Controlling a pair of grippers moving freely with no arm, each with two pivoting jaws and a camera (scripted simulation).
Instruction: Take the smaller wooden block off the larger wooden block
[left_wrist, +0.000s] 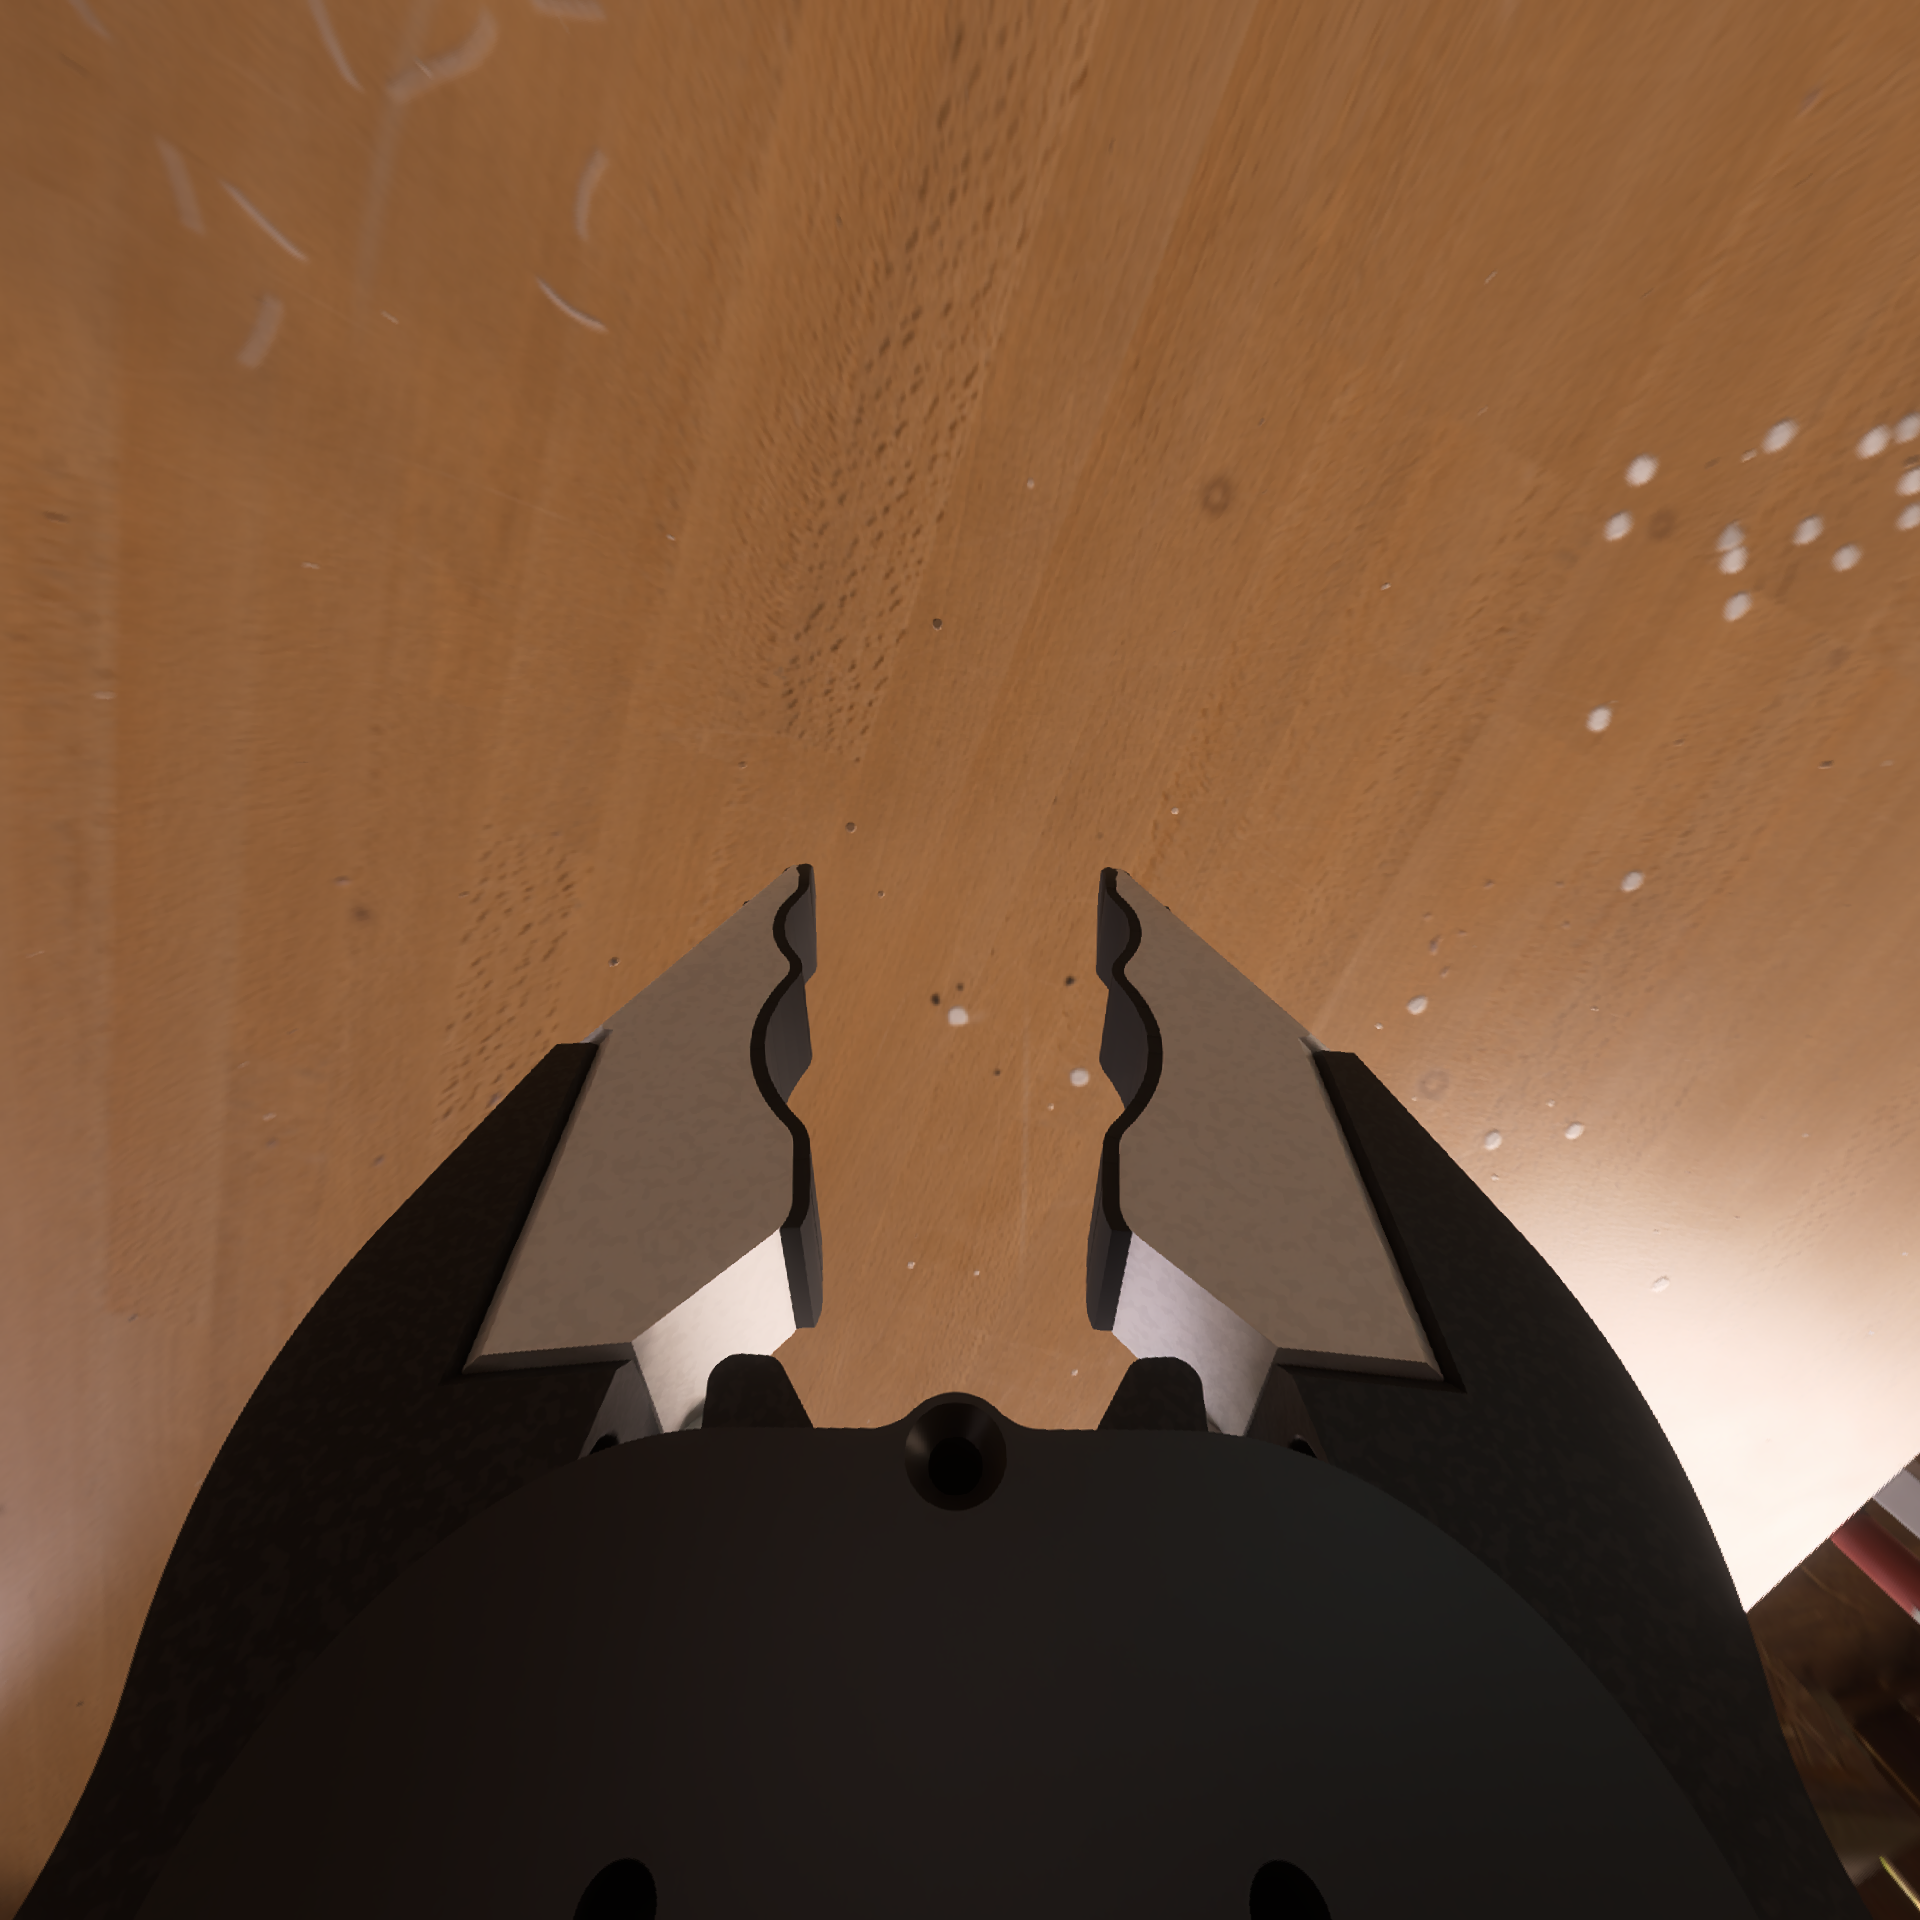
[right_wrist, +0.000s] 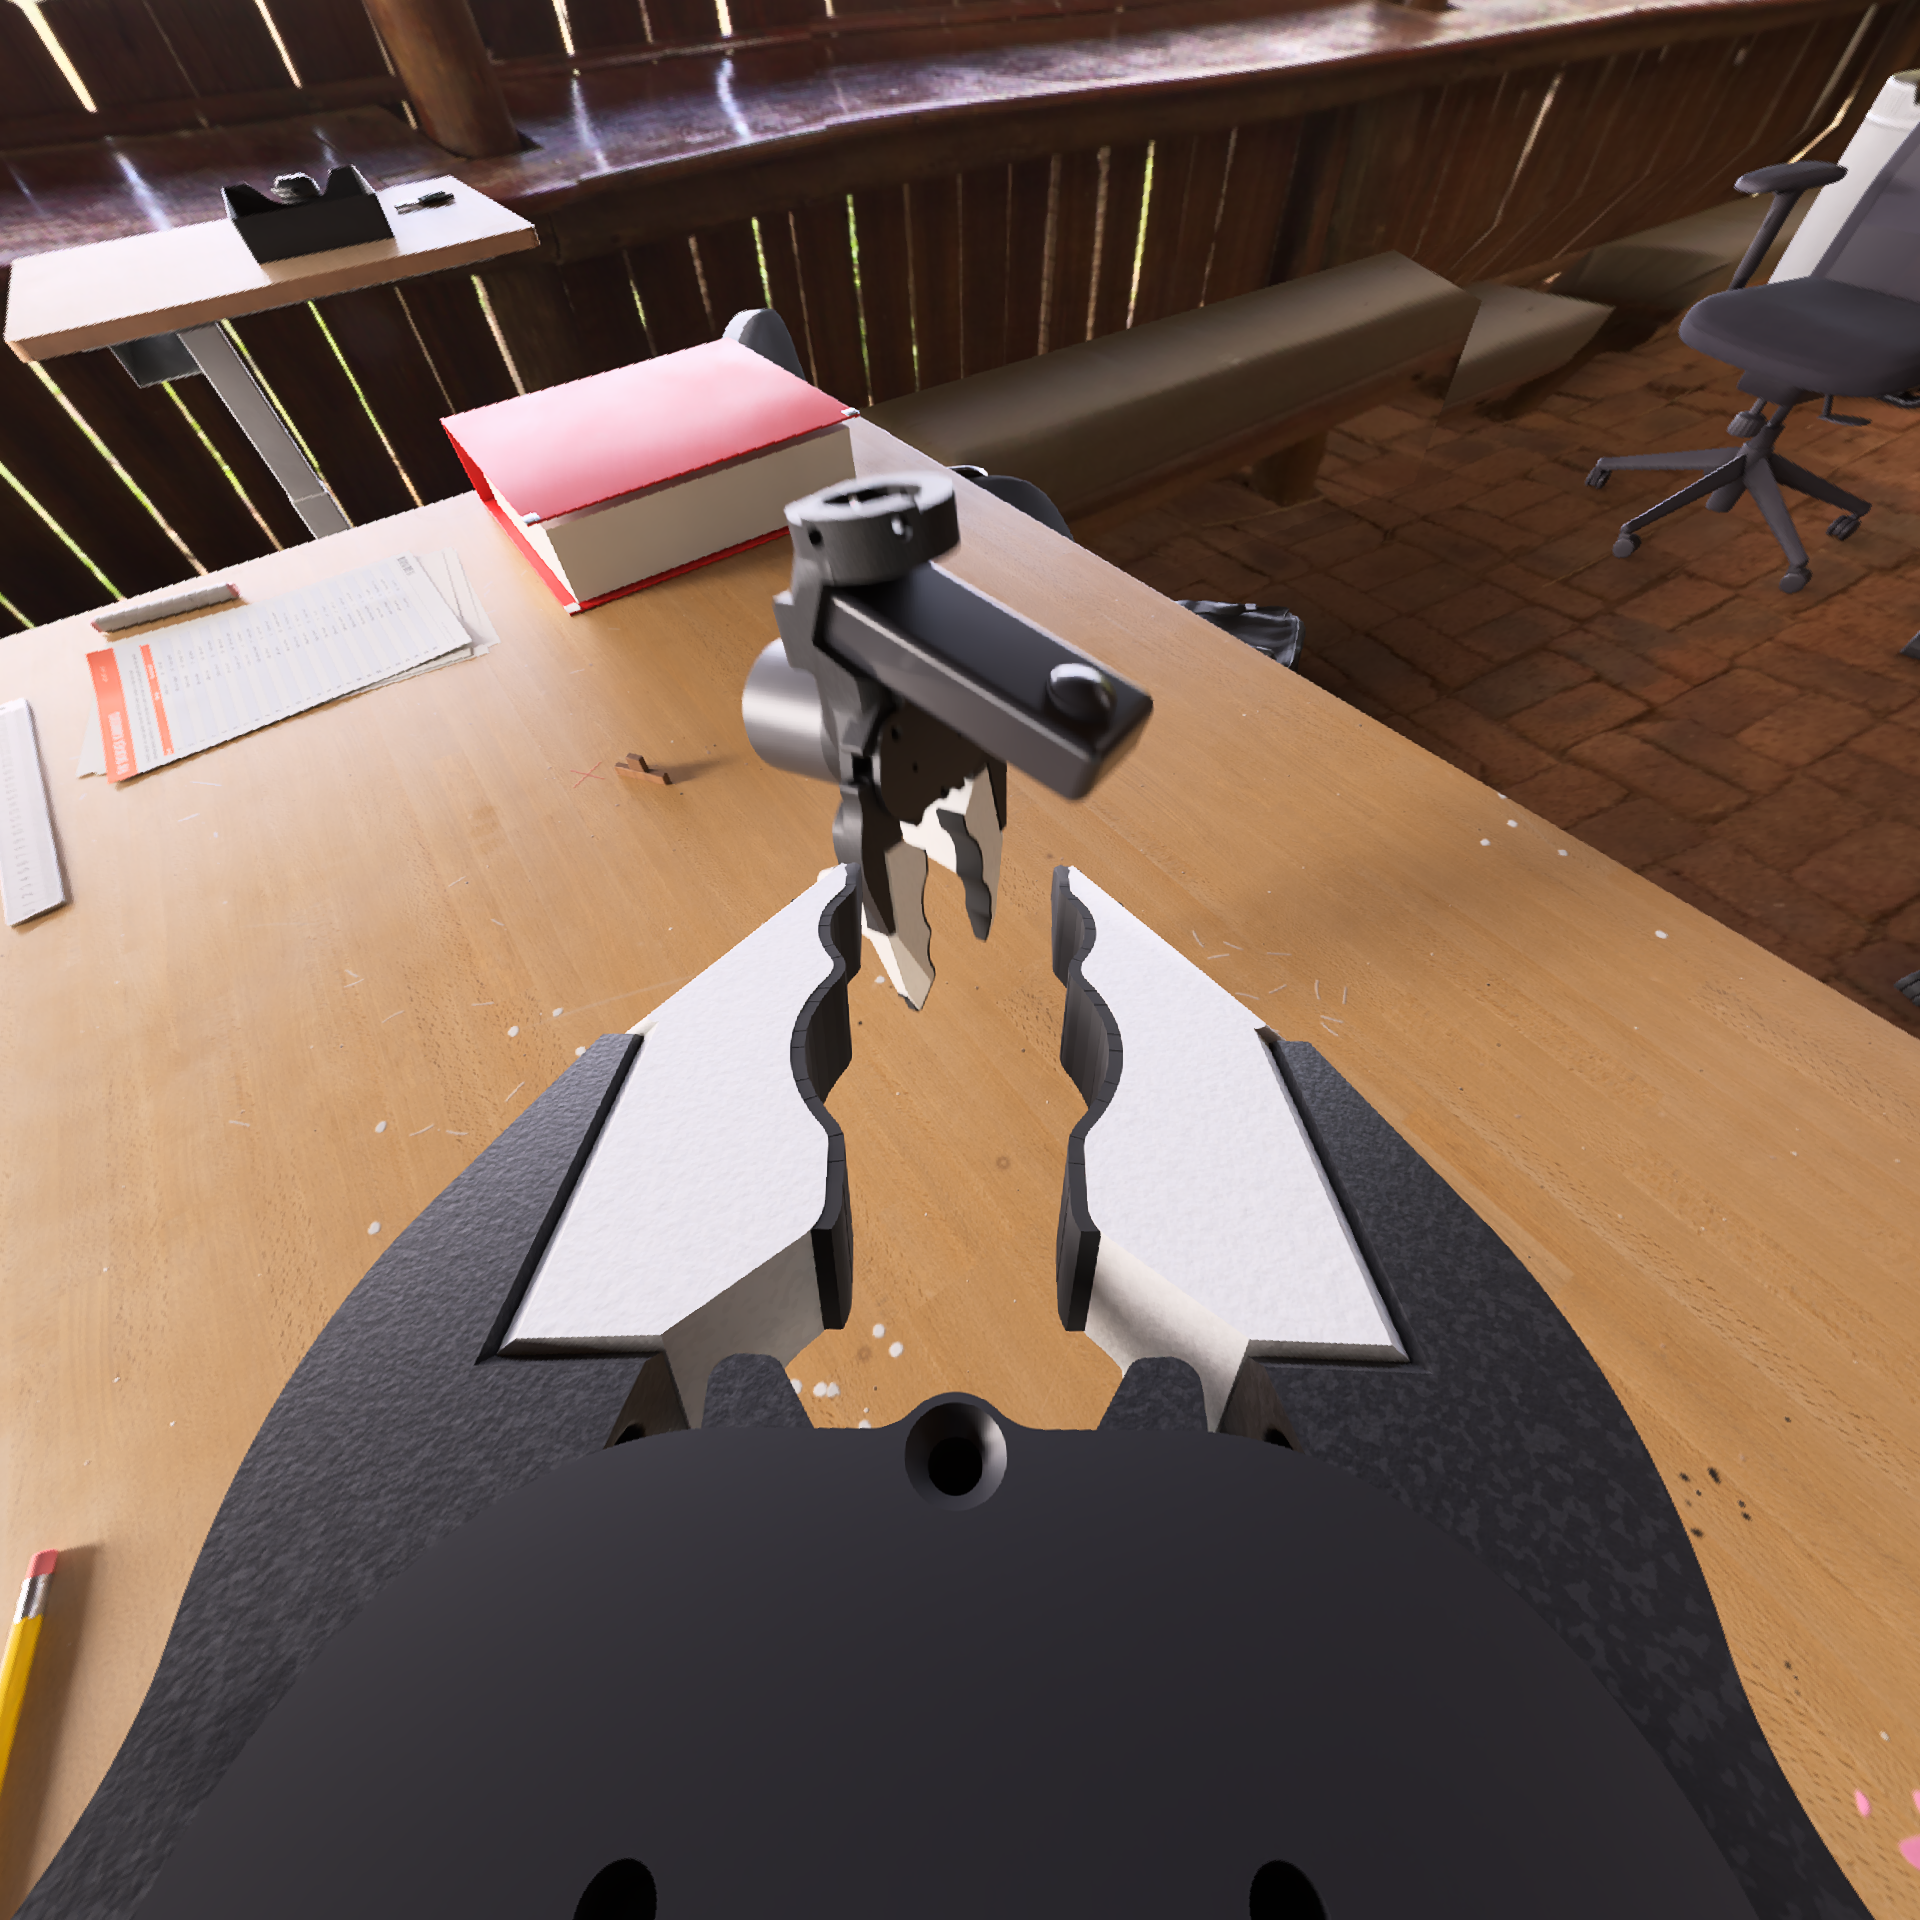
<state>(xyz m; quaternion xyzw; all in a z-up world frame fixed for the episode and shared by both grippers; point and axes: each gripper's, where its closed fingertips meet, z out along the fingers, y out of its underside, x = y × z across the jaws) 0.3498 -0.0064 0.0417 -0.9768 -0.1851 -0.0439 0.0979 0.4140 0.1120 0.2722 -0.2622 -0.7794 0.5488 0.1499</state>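
Since both claws sit empty, it's all about the approach. The wooden blocks (right_wrist: 644, 769) are tiny, far out on the desk (right_wrist: 312, 1039) near the paper sheets (right_wrist: 281, 660). The right gripper (right_wrist: 956, 883) gapes moderately; the left gripper (left_wrist: 956, 883) does too, pointing down at bare wood. I'd go slow, line up on the top piece only and pinch it.

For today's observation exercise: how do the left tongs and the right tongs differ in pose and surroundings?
The left tongs point steeply down at bare table; the right tongs look across it toward the red binder. Seen from the right wrist view, the left tongs hang ahead of the right. Both are open and empty.
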